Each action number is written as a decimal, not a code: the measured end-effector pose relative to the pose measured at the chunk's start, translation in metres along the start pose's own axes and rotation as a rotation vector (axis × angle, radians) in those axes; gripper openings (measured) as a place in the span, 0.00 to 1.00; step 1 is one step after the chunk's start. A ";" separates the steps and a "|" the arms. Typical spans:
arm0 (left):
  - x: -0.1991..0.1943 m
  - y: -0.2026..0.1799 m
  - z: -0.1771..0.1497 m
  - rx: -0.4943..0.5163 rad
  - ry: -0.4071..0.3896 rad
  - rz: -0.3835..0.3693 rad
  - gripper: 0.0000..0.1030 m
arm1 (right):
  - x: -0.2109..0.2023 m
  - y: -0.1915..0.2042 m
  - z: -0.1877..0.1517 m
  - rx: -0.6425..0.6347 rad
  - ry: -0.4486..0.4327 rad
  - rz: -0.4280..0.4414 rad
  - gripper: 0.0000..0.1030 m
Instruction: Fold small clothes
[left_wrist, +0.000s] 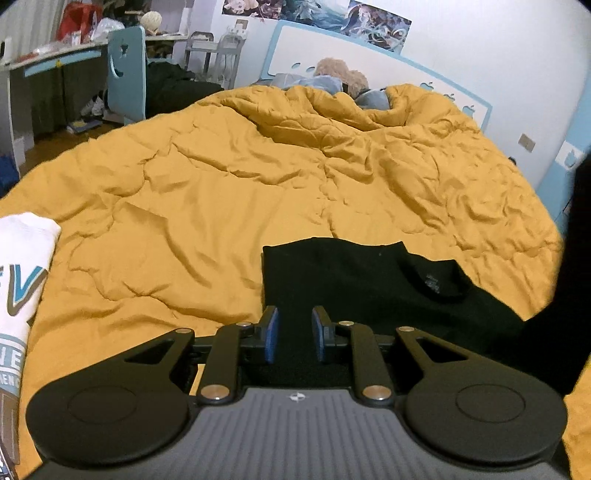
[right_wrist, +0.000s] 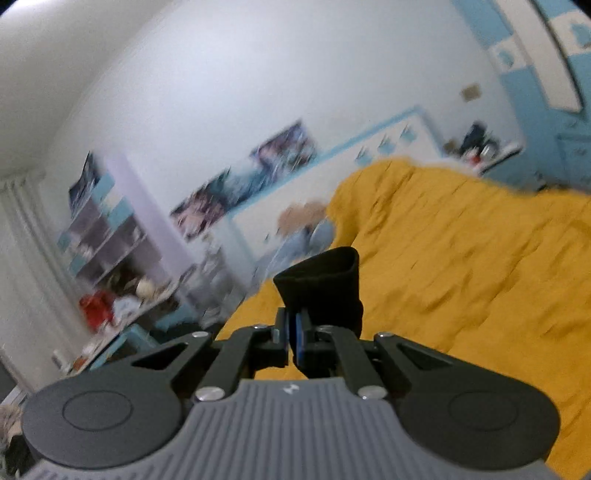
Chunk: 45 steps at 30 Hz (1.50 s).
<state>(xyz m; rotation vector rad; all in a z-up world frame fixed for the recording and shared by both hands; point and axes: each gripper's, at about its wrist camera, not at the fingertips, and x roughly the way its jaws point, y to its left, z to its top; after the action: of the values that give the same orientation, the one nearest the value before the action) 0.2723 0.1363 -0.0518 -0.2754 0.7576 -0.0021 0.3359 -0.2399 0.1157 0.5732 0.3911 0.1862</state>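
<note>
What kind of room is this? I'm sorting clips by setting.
Most likely a bedroom, perhaps a child's: a bed under a rumpled yellow quilt, a white-and-blue headboard with stuffed toys against it, and a cluttered desk to one side.

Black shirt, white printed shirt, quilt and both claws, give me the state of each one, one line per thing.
black shirt: part folded flat on the quilt, one piece lifted by the right claw
white printed shirt: lying at the quilt's left edge
yellow quilt: spread out, wrinkled
left claw: slightly open over the black shirt, holding nothing
right claw: shut on black fabric
</note>
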 end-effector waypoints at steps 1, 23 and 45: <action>0.001 0.003 0.000 -0.009 0.002 -0.007 0.22 | 0.017 0.010 -0.021 0.000 0.038 0.006 0.00; 0.062 0.061 -0.007 -0.244 0.081 -0.179 0.45 | 0.148 -0.075 -0.201 0.112 0.432 0.068 0.46; 0.118 0.021 0.005 -0.161 0.068 -0.149 0.05 | 0.103 -0.325 -0.119 0.244 0.300 -0.353 0.22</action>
<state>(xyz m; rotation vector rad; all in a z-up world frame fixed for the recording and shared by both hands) 0.3591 0.1460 -0.1336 -0.4861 0.8051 -0.0920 0.4019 -0.4216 -0.1895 0.7079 0.8064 -0.1197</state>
